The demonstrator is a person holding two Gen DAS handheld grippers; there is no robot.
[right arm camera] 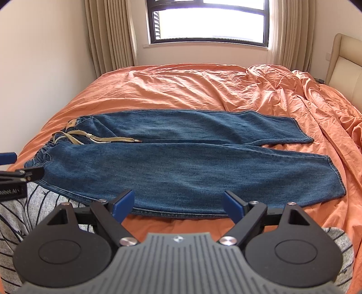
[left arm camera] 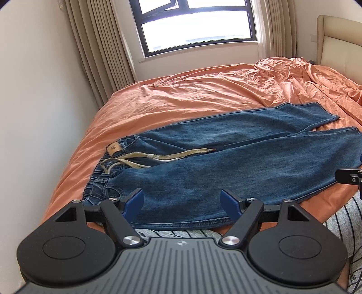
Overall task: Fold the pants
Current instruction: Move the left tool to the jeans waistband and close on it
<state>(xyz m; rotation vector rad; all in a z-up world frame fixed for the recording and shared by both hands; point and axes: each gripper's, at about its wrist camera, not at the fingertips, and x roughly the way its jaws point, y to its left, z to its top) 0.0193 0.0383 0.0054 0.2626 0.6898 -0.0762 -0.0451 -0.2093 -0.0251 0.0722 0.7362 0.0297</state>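
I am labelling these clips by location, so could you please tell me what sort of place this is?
A bedroom, most likely in a home. A bed with an orange sheet fills the view, a padded headboard stands at its right end, and beige curtains frame a window. Jeans lie flat on the bed.

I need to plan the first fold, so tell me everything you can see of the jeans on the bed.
The blue denim jeans lie spread flat on the orange bedsheet, waistband to the left, both legs running right and parting slightly at the hems. The waistband looks elasticated and gathered, with a tan patch and a beige drawstring trailing loose over the fabric. The denim looks faded and little creased. Both grippers hover open at the near edge, neither gripping the jeans.
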